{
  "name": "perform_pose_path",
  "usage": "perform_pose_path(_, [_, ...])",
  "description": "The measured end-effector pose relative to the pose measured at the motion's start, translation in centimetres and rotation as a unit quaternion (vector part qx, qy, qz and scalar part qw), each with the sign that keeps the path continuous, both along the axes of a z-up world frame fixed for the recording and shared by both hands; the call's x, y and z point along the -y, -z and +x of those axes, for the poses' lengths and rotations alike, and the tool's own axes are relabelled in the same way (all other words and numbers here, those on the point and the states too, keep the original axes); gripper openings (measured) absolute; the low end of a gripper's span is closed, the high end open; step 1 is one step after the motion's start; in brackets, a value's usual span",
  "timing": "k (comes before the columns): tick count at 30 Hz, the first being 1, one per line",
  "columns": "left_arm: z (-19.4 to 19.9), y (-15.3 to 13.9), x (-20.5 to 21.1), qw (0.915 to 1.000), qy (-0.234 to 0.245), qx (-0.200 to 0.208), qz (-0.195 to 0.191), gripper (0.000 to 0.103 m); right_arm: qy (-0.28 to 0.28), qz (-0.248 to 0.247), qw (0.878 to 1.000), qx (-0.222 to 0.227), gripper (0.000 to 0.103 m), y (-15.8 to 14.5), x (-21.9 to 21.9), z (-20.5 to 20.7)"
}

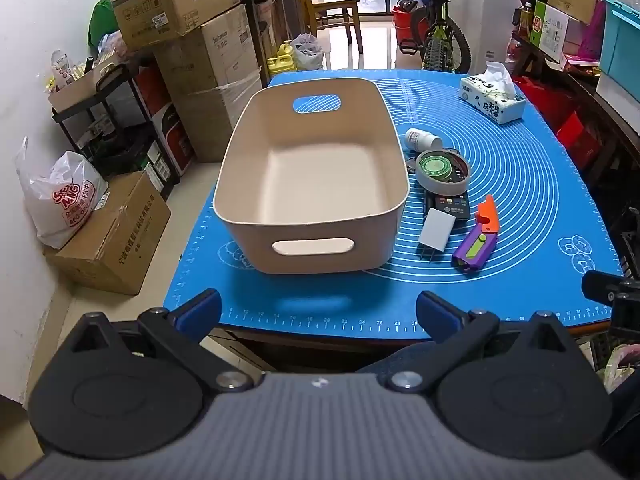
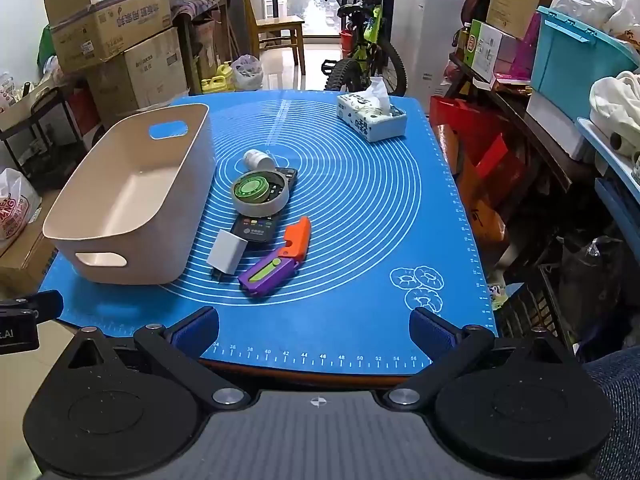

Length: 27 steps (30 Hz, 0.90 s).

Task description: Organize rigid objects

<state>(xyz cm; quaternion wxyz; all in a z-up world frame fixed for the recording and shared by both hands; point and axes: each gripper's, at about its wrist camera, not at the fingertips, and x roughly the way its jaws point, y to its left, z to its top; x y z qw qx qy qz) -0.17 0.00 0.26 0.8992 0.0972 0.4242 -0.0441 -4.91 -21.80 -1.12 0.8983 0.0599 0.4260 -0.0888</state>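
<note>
An empty beige basket (image 1: 256,184) (image 2: 100,216) stands on the left of the blue mat (image 1: 520,208) (image 2: 360,208). Right of it lie a white pill bottle (image 1: 422,139) (image 2: 258,159), a tape roll with a green disc inside (image 1: 440,170) (image 2: 260,194) resting on a black remote (image 1: 450,206) (image 2: 256,226), a white charger plug (image 1: 437,229) (image 2: 227,256), and a purple-and-orange toy knife (image 1: 478,240) (image 2: 278,258). My left gripper (image 1: 318,312) is open and empty at the table's front edge, before the basket. My right gripper (image 2: 314,326) is open and empty at the front edge, before the toy knife.
A tissue box (image 1: 492,98) (image 2: 372,116) sits at the mat's far right. Cardboard boxes (image 1: 192,40) and a rack stand left of the table, a bicycle (image 2: 368,48) behind it, cluttered shelves (image 2: 560,80) to the right.
</note>
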Motion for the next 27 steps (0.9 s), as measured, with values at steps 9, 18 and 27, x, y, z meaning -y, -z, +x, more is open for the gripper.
perform_pose_path(9, [0.02, -0.09, -0.19, 1.0, -0.001, 0.003, 0.002, 0.102, -0.004, -0.006, 1.0, 0.003, 0.1, 1.2, -0.62, -0.29])
perform_pose_path(18, [0.03, -0.08, 0.0, 1.0, 0.004, 0.001, 0.001, 0.102, -0.007, -0.01, 1.0, 0.003, 0.101, 1.3, -0.75, -0.31])
perform_pose_path(27, [-0.2, 0.24, 0.17, 0.9999, 0.01, -0.001, 0.003, 0.102, -0.009, -0.012, 1.0, 0.004, 0.101, 1.27, -0.82, -0.22])
